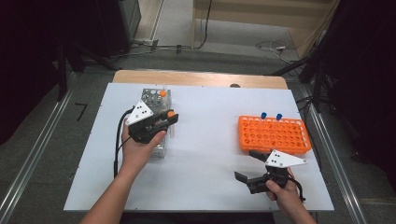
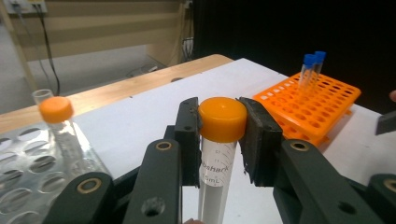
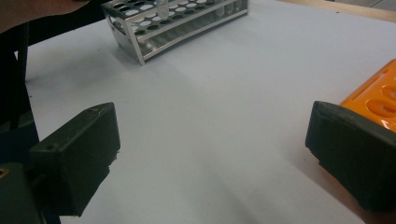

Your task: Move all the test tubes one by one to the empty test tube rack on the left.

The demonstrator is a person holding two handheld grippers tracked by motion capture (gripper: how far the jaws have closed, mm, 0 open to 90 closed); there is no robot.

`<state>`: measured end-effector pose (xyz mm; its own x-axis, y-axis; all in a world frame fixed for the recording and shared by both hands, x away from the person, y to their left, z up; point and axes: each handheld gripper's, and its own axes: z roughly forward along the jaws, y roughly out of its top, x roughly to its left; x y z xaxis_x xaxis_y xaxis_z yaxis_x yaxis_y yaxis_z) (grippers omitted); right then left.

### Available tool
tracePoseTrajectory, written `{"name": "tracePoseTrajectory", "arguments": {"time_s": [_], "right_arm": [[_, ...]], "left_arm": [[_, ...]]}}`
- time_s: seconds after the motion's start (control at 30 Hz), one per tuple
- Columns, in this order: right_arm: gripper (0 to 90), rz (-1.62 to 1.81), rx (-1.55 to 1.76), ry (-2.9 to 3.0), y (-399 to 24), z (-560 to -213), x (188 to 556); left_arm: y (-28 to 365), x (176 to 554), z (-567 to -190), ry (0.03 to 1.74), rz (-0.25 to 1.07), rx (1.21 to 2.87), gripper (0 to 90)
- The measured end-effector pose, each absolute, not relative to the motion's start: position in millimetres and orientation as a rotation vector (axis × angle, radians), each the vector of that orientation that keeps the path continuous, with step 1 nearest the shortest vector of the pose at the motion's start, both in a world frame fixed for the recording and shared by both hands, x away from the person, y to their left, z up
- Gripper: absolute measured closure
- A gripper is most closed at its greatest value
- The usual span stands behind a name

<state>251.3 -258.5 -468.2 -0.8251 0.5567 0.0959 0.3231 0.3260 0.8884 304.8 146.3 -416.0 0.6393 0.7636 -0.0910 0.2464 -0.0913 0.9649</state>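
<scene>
Jaws of left gripper [image 2: 219, 140] clamping clear orange-capped tube [image 2: 215, 158], right gripper [image 3: 210, 154] gaping, seemingly empty.

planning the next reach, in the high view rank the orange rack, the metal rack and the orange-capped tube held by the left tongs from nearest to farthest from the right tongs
1. orange rack: just above the right tongs, on the right side of the table.
2. orange-capped tube: across the table to the left, gripped in the left tongs.
3. metal rack: far left, partly behind that hand.
</scene>
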Motion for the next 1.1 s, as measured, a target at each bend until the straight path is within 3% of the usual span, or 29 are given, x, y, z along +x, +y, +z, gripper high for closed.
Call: {"name": "tracePoseTrajectory", "arguments": {"time_s": [1.1], "right_arm": [[1.6,1.449,0.852,2.324,-266,-476,256]], "left_arm": [[174,371,-404,0.984,0.651,1.560,71.2]]}}
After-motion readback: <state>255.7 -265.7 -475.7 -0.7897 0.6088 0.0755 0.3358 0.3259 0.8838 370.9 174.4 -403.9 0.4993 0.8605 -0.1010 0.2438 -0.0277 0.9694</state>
